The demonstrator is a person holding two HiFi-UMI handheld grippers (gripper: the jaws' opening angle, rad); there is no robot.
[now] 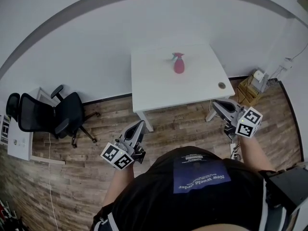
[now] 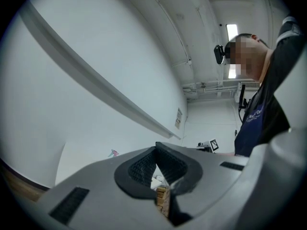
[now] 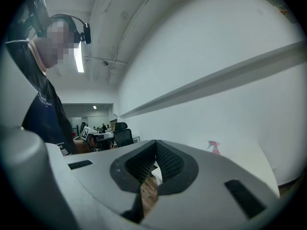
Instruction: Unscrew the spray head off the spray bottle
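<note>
Low in the frame, my left claw (image 1: 139, 125) and right claw (image 1: 216, 104) are both closed tight and empty above the wood floor (image 1: 72, 177). Farther up, centre, the pink spray bottle (image 1: 179, 64) stands upright on the white surface (image 1: 159, 88), its spray head (image 1: 177, 56) on, well apart from both.

The left tool (image 1: 138, 127) and the right tool (image 1: 216, 105) are held out forward, each with jaws together and empty.
</note>
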